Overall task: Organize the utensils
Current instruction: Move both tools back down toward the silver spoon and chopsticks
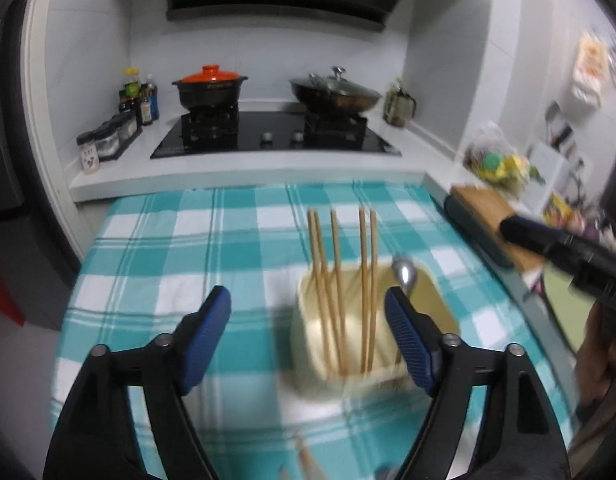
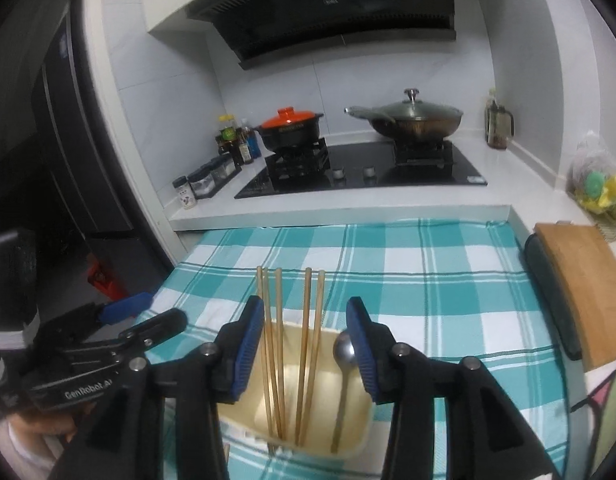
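We hold both grippers just above the cream utensil holder (image 2: 304,392), which stands on the checked cloth (image 2: 427,280) covering the tabletop, and most of the sorting looks done: five wooden chopsticks (image 2: 308,360) stand upright in the holder, and a metal spoon (image 2: 343,380) leans in its right-hand part. Our left gripper (image 1: 308,312) has its fingers spread wide and empty, the holder showing between them. Our right gripper (image 2: 304,344) is partly open over the holder; its fingers flank the chopsticks without pressing on anything. What is left seems small: at the very bottom of the left view, nearer to us than the holder, blurred loose chopstick ends (image 1: 304,460) lie on the cloth, and we judge those still need collecting. Right of the holder, a wooden cutting board (image 2: 579,292) rests off the cloth's edge. Beyond the holder, well apart, the stove (image 2: 359,176) carries an orange-lidded pot (image 2: 292,124) and a lidded wok (image 2: 411,120). Only the upright chopsticks could snag an incoming gripper.
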Available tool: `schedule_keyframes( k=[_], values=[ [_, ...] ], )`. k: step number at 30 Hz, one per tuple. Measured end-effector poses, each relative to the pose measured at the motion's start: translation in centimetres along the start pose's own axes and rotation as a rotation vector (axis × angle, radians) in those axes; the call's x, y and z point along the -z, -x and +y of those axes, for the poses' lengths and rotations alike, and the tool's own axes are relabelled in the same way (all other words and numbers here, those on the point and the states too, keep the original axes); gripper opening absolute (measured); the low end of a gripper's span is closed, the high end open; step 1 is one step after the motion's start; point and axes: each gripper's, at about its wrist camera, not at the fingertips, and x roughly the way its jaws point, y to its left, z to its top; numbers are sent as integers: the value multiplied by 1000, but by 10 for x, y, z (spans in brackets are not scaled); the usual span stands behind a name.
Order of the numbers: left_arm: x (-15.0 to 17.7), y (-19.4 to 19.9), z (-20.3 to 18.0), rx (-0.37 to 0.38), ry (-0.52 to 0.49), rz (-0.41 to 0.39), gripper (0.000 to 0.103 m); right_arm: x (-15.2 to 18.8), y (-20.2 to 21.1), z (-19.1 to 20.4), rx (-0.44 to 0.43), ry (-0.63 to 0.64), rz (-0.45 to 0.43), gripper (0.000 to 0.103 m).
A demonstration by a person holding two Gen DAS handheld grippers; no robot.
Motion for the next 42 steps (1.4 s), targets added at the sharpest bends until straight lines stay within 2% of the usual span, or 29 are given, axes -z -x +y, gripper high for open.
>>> schedule_keyframes(
  k=[3,8,11,14,16,21,25,27,33,42],
  values=[
    [45,29,6,-17,-106,93,86,28,44,7,16,82,3,49],
    [142,86,21,-94,-234,193,87,118,102,17,78,242,89,49],
    [187,112,39,-114,-155,208,93,177,133,19,125,291,127,49],
    [228,124,47,-68,-23,220,93,230,164,21,185,282,135,49],
    [248,125,42,-40,43,210,93,259,179,21,205,224,130,49],
    [266,122,14,-34,93,153,93,312,188,29,204,85,126,49],
    [274,125,-6,-68,29,123,93,337,179,44,150,53,168,49],
    [281,126,-10,-100,26,119,93,343,181,54,154,78,161,49],
    [298,126,-8,-81,85,129,93,356,178,65,137,77,179,49],
    [286,99,3,-80,144,139,93,356,175,71,147,91,167,49]
  ],
)
